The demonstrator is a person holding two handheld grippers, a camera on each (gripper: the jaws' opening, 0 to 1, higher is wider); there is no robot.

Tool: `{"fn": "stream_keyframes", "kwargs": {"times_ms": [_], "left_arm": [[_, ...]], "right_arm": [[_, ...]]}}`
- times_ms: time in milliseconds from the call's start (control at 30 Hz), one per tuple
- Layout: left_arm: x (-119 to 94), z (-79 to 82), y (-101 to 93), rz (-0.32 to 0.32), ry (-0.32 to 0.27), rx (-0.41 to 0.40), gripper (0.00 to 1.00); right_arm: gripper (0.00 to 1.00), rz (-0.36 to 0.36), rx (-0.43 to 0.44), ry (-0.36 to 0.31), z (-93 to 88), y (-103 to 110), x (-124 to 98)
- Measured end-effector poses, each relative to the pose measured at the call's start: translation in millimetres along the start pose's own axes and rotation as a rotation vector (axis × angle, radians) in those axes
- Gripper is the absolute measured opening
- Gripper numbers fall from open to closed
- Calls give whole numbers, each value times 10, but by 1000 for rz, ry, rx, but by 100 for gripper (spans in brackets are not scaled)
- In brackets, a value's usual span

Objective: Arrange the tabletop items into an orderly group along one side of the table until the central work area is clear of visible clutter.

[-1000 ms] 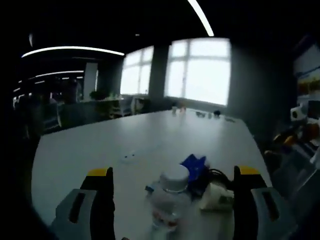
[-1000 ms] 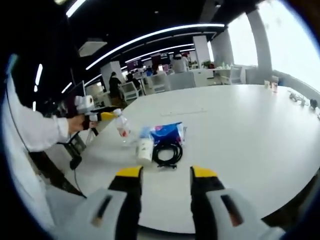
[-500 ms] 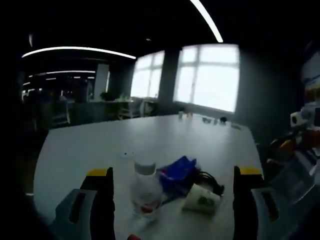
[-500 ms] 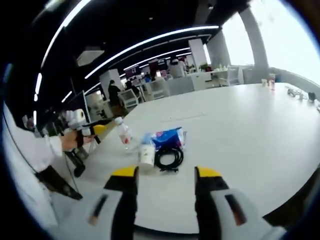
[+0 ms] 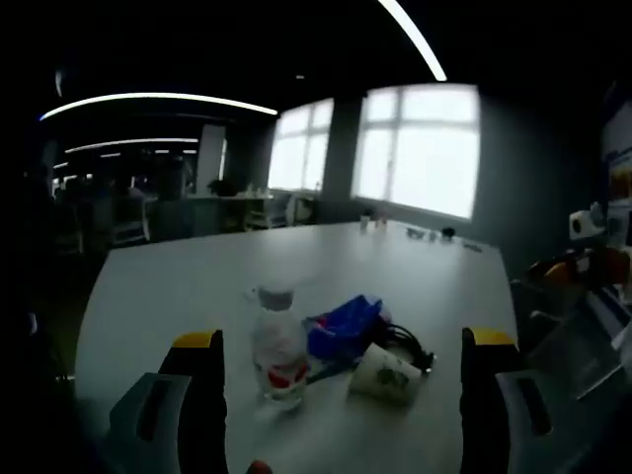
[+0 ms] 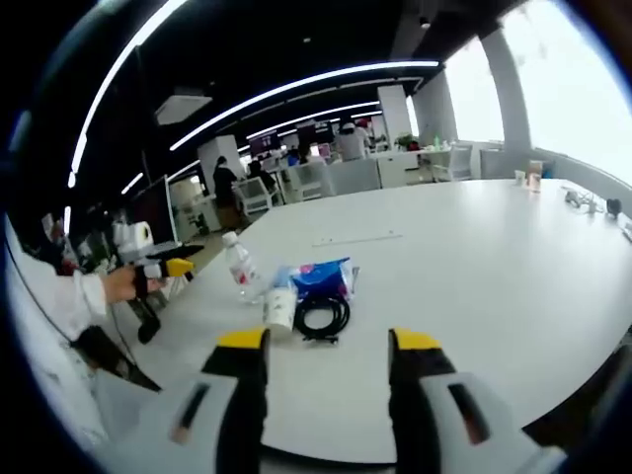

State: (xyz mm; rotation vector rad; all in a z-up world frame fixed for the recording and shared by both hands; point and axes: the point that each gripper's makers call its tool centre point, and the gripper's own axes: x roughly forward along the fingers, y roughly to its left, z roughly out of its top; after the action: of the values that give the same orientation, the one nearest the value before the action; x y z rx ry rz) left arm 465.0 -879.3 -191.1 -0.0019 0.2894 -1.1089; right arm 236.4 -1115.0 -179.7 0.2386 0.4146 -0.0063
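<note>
Jaws of the left hand-held gripper [image 5: 338, 341] spread wide and empty, framing the cluster straight ahead. Nearest, a little left of the midline: clear plastic water bottle [image 5: 279, 341], upright, red-and-white label, pale cap. Beside it to the right, blue crinkled packet [image 5: 344, 327], soft and glossy; in front of that, white paper cup [image 5: 384, 372] tipped on its side, long axis pointing toward the packet; behind the cup, coiled black cable [image 5: 410, 344], thin and springy.

Right hand-held gripper [image 6: 326, 346] likewise released, nothing between its jaws, looking at the same group from farther off: bottle [image 6: 240, 267] standing at the left, cup [image 6: 280, 307] in the middle, packet [image 6: 324, 277] behind, cable [image 6: 324, 317] looped at the front. Left hand-held gripper [image 6: 170, 269] visible at the left edge, just beside the bottle and clearly the nearer of the two.

Pale, smooth, rounded surface [image 6: 474, 267] bare across the middle; small items far along its window edge, too small to identify.
</note>
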Motion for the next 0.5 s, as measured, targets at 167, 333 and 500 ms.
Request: {"fn": "stream_keyframes", "kwargs": {"times_ms": [167, 333, 500], "left_arm": [[-60, 33, -24, 9, 3, 3, 97], [-97, -25, -42, 47, 4, -14, 97], [-103, -193, -68, 102, 39, -28, 97]], "right_arm": [[46, 2, -4, -2, 65, -70, -4], [46, 33, -6, 31, 22, -163, 132], [46, 96, -16, 59, 23, -260, 258]]}}
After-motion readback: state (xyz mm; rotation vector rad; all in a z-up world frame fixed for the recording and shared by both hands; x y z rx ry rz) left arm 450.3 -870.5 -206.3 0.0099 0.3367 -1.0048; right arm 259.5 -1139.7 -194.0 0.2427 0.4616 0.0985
